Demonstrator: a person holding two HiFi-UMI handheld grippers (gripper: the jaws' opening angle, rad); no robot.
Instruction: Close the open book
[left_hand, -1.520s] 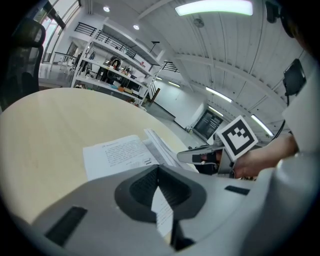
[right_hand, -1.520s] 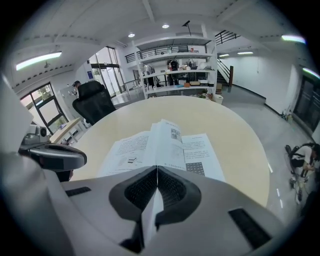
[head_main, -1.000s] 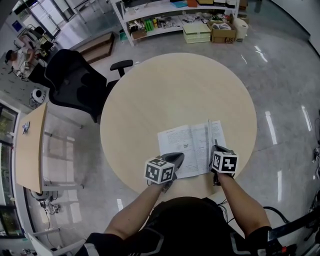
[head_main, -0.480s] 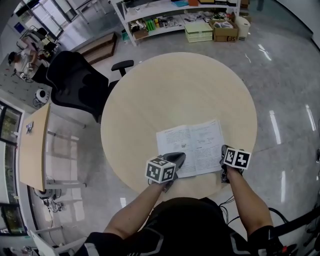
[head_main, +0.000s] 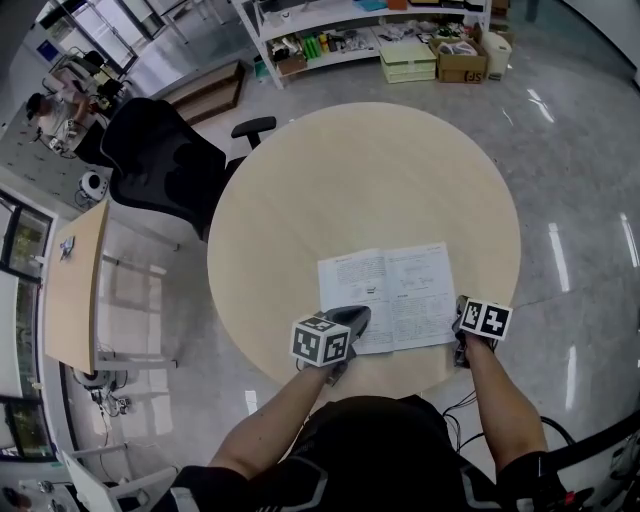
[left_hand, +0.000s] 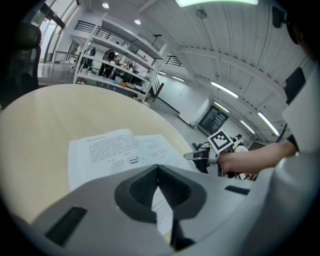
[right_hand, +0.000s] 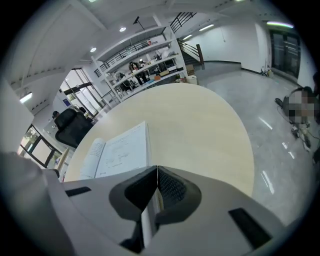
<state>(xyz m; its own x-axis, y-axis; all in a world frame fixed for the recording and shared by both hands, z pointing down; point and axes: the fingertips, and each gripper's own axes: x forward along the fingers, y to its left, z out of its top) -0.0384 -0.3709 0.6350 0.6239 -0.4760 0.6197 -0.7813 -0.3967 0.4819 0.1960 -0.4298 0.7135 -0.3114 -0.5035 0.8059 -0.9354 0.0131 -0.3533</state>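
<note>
Open book (head_main: 390, 298) — spine running front to back; right gripper (head_main: 462, 304), jaws together, just beside its right edge — left gripper (head_main: 354, 313), likewise closed, over its left page.

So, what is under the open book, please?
The round wooden table lies under the open book. Whether anything lies between them cannot be seen, because the pages cover it.

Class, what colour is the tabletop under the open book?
The tabletop is pale beige; head view shows it best.
</note>
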